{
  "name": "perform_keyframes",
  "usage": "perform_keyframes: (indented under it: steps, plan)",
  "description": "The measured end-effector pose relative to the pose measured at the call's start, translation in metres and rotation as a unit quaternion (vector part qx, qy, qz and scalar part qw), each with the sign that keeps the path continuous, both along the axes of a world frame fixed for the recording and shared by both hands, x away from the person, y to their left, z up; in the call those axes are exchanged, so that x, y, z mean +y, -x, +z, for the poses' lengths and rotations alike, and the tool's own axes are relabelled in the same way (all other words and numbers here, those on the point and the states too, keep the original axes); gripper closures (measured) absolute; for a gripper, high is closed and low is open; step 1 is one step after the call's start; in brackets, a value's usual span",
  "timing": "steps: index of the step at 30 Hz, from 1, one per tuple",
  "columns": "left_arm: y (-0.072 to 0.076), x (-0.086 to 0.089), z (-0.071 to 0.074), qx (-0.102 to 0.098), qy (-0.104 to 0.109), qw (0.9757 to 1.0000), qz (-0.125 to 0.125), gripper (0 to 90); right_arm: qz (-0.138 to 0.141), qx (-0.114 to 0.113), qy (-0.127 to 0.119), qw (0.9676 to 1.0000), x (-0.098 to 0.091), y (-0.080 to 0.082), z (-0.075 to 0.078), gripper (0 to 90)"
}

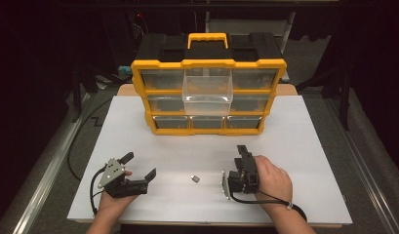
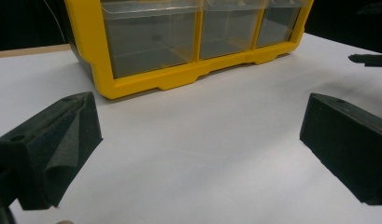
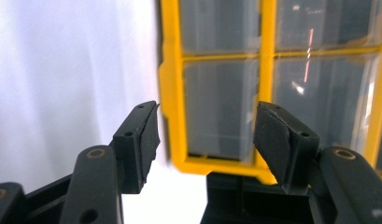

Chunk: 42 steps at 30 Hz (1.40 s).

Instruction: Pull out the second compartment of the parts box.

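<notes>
Small dark metal piece [image 1: 195, 179] lies on white tabletop [image 1: 304, 146] between spread, empty left gripper [image 1: 138, 168] and right gripper [image 1: 243, 156], jaws parted, empty. Approach squarely; close gently.

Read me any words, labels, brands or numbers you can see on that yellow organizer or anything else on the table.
None can be read.
Yellow organizer: no lettering shows on its frame, handle or clear drawers.
Small dark object on the white table: too small to tell any marking.
</notes>
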<state>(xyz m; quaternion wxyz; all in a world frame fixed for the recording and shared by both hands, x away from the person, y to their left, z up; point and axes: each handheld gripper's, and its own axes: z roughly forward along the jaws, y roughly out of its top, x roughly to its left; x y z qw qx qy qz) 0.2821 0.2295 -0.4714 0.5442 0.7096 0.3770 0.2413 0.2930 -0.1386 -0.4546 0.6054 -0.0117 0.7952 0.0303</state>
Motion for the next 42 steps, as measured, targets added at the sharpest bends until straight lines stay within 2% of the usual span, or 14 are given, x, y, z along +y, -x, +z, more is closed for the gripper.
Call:
perform_keyframes:
  steps: [3, 5, 6, 8, 11, 13, 15, 16, 23, 29, 33, 37, 41, 42]
  plan:
    - [-0.001, 0.000, -0.001, 0.002, -0.003, 1.0000, 0.001, 0.3, -0.016, 0.008, -0.018, 0.9997, -0.011, 0.004, -0.007, 41.2]
    - [-0.001, 0.000, -0.001, 0.003, -0.003, 1.0000, 0.001, 0.3, -0.018, 0.009, -0.007, 0.9998, -0.018, 0.005, -0.008, 41.0]
    - [-0.001, 0.000, -0.001, 0.003, -0.002, 1.0000, 0.001, 0.2, -0.025, 0.018, -0.012, 0.9995, -0.023, 0.006, -0.010, 40.7]
    - [-0.001, -0.001, 0.000, 0.003, -0.002, 1.0000, 0.001, 0.3, -0.017, 0.017, -0.007, 0.9997, -0.031, 0.006, -0.012, 40.5]
    - [-0.001, -0.001, -0.001, 0.004, -0.002, 1.0000, 0.002, 0.3, -0.030, 0.028, -0.007, 0.9991, -0.038, 0.007, -0.014, 39.5]
    - [-0.002, -0.001, -0.001, 0.005, -0.003, 1.0000, 0.002, 0.3, -0.033, 0.036, -0.006, 0.9988, -0.041, 0.006, -0.012, 37.9]
    - [-0.001, -0.002, -0.001, 0.005, -0.003, 1.0000, 0.002, 0.3, -0.033, 0.034, -0.006, 0.9989, -0.043, 0.006, -0.011, 36.4]
    - [-0.001, -0.002, -0.001, 0.005, -0.004, 1.0000, 0.002, 0.3, -0.035, 0.041, -0.009, 0.9985, -0.044, 0.006, -0.010, 35.3]
    - [-0.001, -0.001, -0.001, 0.006, -0.003, 1.0000, 0.002, 0.3, -0.032, 0.056, -0.007, 0.9979, -0.045, 0.006, -0.010, 22.9]
    - [-0.002, -0.002, -0.001, 0.007, -0.002, 1.0000, 0.003, 0.3, -0.032, 0.051, -0.005, 0.9982, -0.046, 0.007, -0.008, 13.1]
    - [-0.002, -0.002, -0.002, 0.019, -0.004, 0.9998, 0.005, 0.3, -0.030, 0.039, -0.007, 0.9988, -0.046, 0.007, -0.005, 1.1]
    - [0.000, -0.001, -0.001, 0.017, -0.003, 0.9998, 0.006, 0.3, -0.028, 0.049, -0.010, 0.9984, -0.045, 0.007, -0.004, 0.1]
    - [0.000, -0.001, 0.000, 0.017, -0.004, 0.9998, 0.006, 0.3, -0.029, 0.039, -0.014, 0.9987, -0.044, 0.008, -0.003, 0.0]
    - [-0.001, -0.001, 0.000, 0.017, -0.003, 0.9998, 0.006, 0.3, -0.032, 0.038, -0.024, 0.9985, -0.043, 0.008, -0.003, 0.1]
